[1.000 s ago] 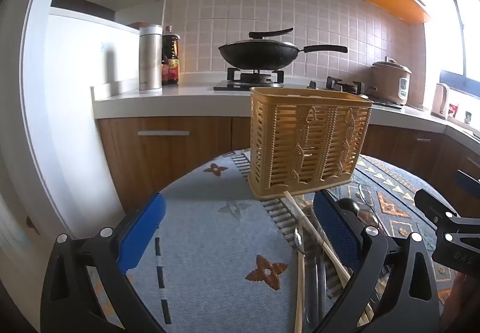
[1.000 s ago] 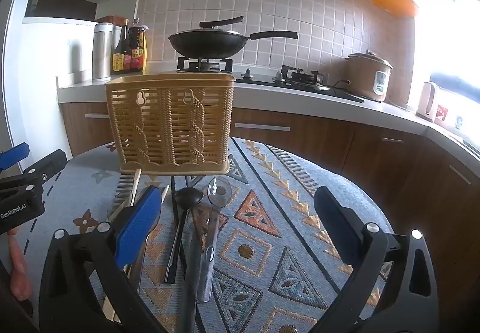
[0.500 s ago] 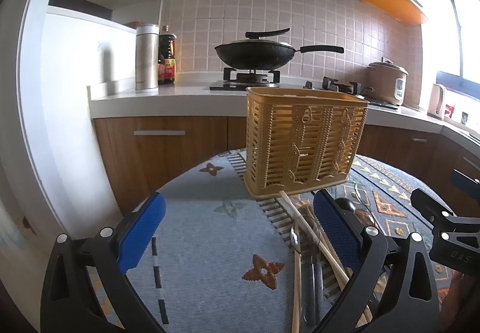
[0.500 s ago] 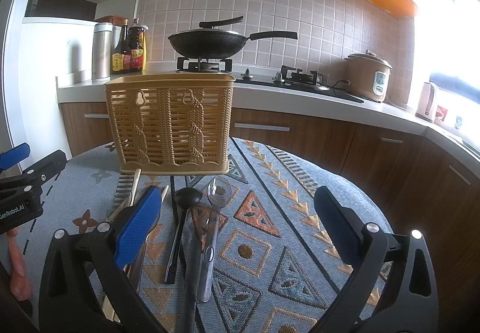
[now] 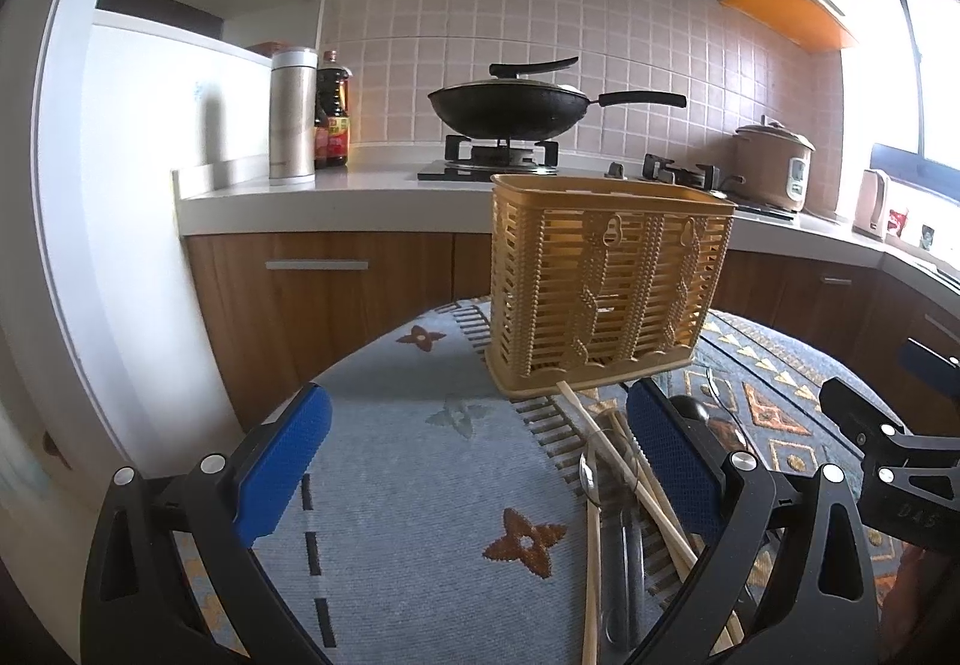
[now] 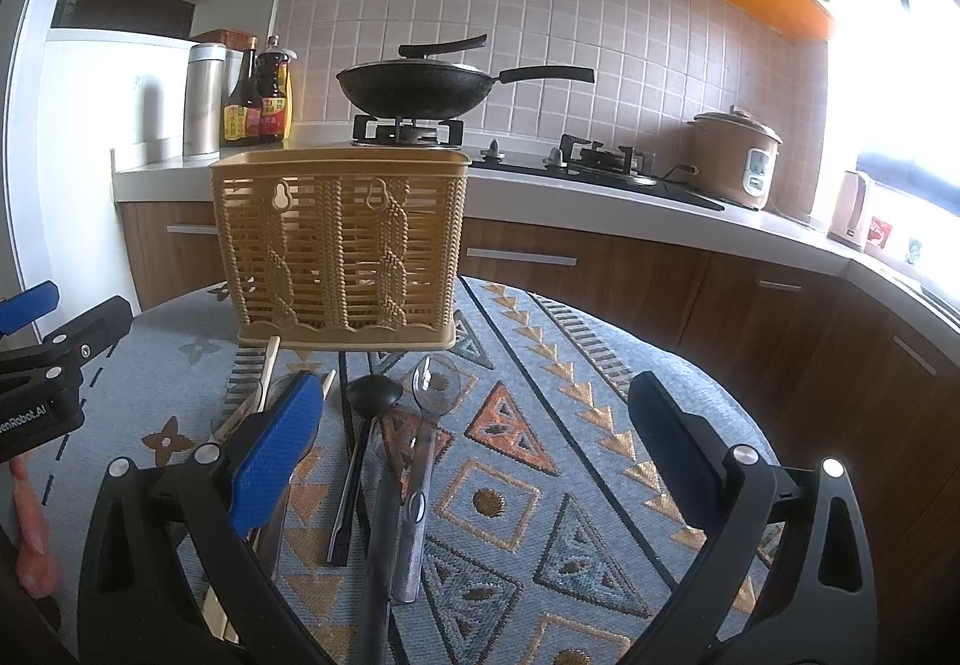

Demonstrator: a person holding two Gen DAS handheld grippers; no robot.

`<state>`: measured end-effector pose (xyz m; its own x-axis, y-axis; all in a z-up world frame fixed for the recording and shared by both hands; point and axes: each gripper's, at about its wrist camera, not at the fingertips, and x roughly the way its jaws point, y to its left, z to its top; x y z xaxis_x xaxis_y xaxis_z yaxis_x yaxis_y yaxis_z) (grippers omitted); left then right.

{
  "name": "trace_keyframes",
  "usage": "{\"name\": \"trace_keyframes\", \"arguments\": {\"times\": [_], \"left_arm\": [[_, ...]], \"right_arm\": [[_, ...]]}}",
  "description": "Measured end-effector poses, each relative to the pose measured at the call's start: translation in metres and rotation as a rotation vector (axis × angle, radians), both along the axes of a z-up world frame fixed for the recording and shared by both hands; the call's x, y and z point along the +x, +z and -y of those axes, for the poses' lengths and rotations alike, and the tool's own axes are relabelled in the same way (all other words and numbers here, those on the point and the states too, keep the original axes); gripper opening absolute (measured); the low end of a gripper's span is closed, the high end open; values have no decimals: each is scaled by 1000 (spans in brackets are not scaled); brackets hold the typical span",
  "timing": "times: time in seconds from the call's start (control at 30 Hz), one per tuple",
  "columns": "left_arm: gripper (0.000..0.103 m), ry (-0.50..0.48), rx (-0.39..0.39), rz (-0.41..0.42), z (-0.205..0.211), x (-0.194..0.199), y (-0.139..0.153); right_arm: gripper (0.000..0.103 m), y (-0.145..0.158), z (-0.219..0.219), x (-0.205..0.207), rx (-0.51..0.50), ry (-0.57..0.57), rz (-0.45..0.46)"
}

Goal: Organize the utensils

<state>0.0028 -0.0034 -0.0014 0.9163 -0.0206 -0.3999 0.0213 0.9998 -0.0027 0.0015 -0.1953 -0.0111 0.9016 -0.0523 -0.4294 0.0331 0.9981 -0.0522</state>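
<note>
Both the left gripper [image 5: 474, 461] and right gripper [image 6: 474, 455] hovered with jaws wide, empty, above utensils [image 6: 384, 461] lying before the basket [image 6: 342, 245] near the counter's [image 6: 600, 395] far edge.

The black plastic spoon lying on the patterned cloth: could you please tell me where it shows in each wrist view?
Left wrist view: black plastic spoon, lower right, only its bowl showing behind the gripper's right finger.
Right wrist view: lower centre-left, whole, beside a clear spoon.
Shared landmark: the tan slotted plastic basket, just beyond it.
</note>
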Motion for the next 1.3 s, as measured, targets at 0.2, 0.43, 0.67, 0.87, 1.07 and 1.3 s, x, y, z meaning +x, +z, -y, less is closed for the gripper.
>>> {"name": "trace_keyframes", "arguments": {"times": [0.2,0.43,0.67,0.87,1.07,1.3], "left_arm": [[80,-109,-65,-109,-8,17,-7],[52,-378,-206,-449,-15,65,-28],[52,-506,-277,-648,20,95,-42],[52,-473,-218,-739,48,113,-52],[40,-428,-93,-774,70,117,-63],[30,-418,-167,-799,50,133,-61]], "right_arm": [[97,-14,19,34,43,-58,-222],[97,-20,16,44,-6,-10,-292],[85,-3,33,71,153,85,-422],[72,-3,50,108,233,104,-543],[71,-16,43,130,300,154,-646],[70,-28,38,157,321,136,-715]]}}
